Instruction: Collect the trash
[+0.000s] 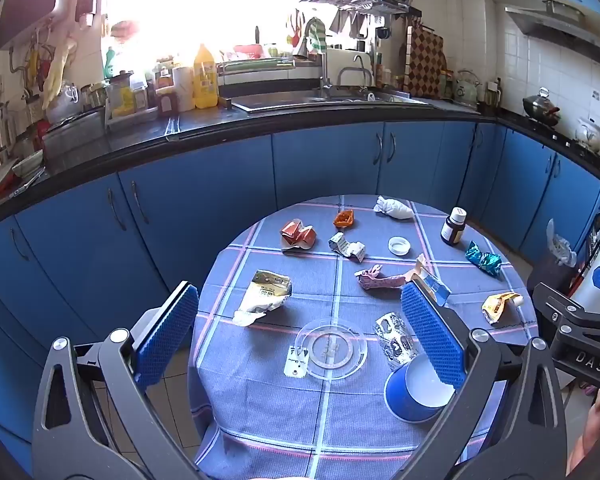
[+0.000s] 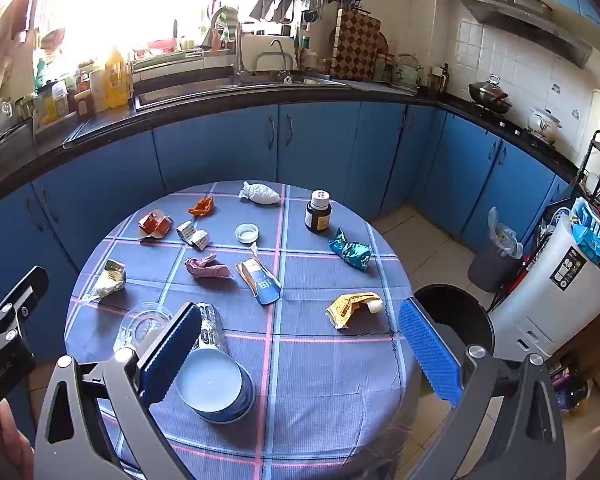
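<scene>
Trash covers our round plaid-clothed table [image 2: 320,380]; nothing is collected yet. Left gripper [image 1: 300,336] and right gripper [image 2: 300,356] hover, fingers spread, empty. Next we should pinch the crumpled yellow wrapper [image 2: 350,308] near the table's right edge, beside the black round bin [image 2: 460,312].

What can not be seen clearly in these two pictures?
- Blue cup: left wrist view, partly hidden behind the left tool's pad.
- Black bin: right wrist view, inside too dark, partly behind the right tool's pad.
- Brown bottle: label too small.
- Window: overexposed.
</scene>
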Motion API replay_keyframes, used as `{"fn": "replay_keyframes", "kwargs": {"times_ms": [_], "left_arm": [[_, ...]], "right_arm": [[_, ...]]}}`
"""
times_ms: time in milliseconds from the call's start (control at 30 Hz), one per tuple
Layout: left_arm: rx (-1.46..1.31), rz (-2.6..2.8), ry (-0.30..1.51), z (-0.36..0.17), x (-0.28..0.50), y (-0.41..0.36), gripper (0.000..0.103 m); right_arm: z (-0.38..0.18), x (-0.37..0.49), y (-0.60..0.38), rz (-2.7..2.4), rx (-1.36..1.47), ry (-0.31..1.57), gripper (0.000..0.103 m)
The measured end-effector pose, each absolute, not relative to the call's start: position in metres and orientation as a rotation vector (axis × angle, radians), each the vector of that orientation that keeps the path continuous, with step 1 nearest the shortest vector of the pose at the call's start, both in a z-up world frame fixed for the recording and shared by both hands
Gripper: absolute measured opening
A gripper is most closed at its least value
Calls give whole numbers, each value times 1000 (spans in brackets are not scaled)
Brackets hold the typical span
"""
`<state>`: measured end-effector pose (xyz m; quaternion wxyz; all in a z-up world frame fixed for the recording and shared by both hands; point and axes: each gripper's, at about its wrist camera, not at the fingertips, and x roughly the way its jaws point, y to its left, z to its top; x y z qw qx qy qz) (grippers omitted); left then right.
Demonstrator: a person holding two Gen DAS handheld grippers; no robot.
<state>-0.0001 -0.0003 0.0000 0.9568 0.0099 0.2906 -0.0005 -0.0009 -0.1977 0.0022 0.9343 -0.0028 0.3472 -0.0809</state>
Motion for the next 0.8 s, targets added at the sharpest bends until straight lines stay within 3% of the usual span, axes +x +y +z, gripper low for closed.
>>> {"fn": "replay_keyframes", "kwargs": {"times_ms": [800], "left_arm": [[17,-1,591,0,0,0,100]], "right_arm": [[7,-4,-197,-166,-5,702,96]]}}
